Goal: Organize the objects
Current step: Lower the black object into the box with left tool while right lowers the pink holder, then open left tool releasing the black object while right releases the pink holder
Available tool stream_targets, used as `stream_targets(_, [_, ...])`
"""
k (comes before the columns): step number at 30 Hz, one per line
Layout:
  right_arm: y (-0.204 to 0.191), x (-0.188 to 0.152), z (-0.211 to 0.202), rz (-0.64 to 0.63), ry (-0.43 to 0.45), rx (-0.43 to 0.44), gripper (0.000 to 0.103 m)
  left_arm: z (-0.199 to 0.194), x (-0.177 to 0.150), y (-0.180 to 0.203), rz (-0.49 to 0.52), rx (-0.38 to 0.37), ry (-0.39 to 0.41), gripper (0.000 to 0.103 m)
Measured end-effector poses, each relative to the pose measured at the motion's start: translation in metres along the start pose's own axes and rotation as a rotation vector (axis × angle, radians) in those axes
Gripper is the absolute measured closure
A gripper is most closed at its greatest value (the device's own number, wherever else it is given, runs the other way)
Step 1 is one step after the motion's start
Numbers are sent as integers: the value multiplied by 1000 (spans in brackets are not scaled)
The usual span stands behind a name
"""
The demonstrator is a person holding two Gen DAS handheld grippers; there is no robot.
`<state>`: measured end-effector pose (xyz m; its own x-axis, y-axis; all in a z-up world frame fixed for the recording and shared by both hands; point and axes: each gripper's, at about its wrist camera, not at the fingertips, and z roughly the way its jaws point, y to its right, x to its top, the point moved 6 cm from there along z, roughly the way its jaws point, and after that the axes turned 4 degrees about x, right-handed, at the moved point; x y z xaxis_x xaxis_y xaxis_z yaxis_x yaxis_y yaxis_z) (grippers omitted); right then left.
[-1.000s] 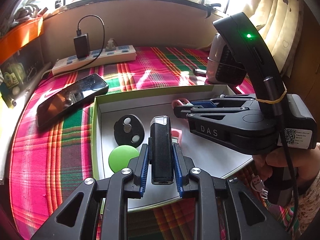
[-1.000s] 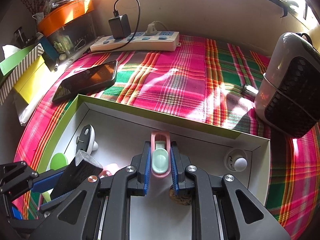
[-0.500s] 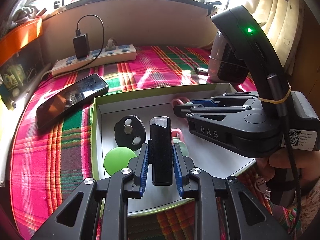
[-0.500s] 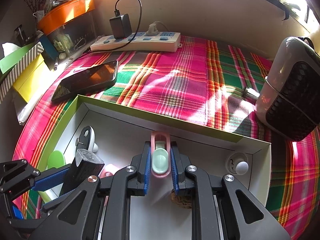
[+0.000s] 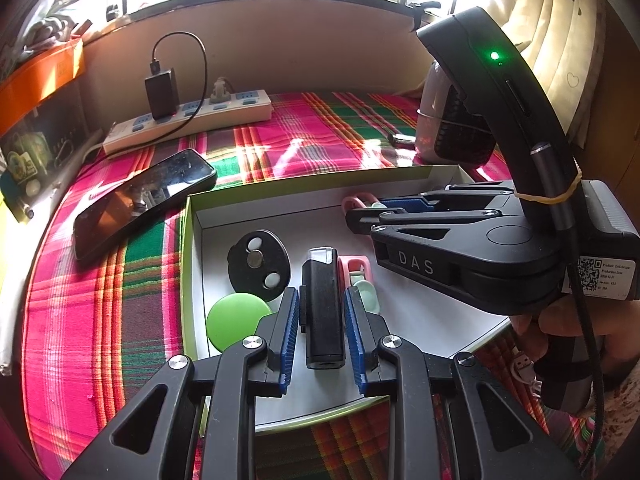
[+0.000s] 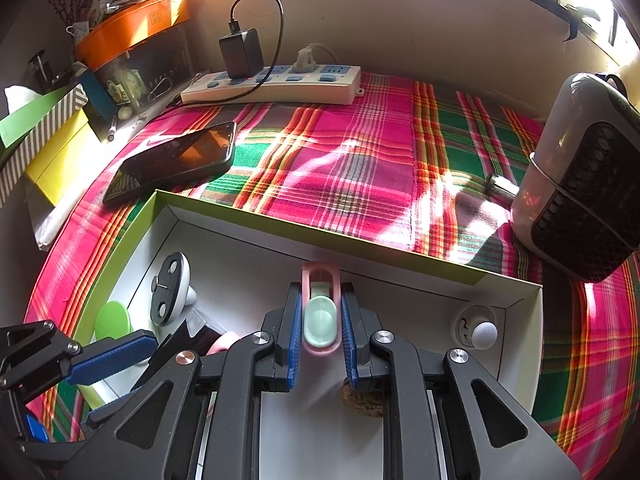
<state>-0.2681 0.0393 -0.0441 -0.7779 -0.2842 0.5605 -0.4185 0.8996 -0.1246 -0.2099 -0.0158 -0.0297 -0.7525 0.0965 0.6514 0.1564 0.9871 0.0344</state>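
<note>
I have both claws over the shallow white box [image 6: 240, 216], whose green-edged rim runs across the middle of the right wrist view. My left gripper [image 5: 321, 320] is clamped on a black oblong device [image 5: 323, 308], held upright over the box floor at lower centre of the left wrist view. My right gripper [image 6: 322, 328] is clamped on a pink clip with a mint insert [image 6: 320, 312], just inside the far wall of the box.

Inside the box I count one green disc [image 5: 234, 320] near the left wall, one black round piece with pale spots [image 5: 258, 264] just behind it, a second pink clip [image 5: 356, 272] just right of the black device, one small white knob [image 6: 482, 334] in the right corner, and one brown lump [image 6: 362, 398] half hidden under my right claw. The middle of the box floor is bare.

Beyond the far rim the plaid cloth [image 6: 340, 160] lies open at centre. One phone [image 6: 176, 158] lies at its left, one power strip [image 6: 276, 84] along the back wall, and one heater [image 6: 584, 176] at the right edge.
</note>
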Motion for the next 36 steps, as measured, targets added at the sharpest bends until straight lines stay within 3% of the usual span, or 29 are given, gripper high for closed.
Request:
stream_targets(17, [2,1,0,3,1,-5,84,0,1,0,0,2,-2,82])
stream_targets(19, [3,0,-1,4,3,-4,77,-1,1,0,1,1,-1,81])
stream_targets(26, [2,-1,-8,7,21,-2,71,-1,0,0,-6,3,-2,78])
stream_targets(28, [1,-2,-9,8,26,3,64,-2,-2,0,2,15,0,76])
stream_targets(36, [2,-5,-24,27,57,-1,62,-9,-6,0,-12,17,0,71])
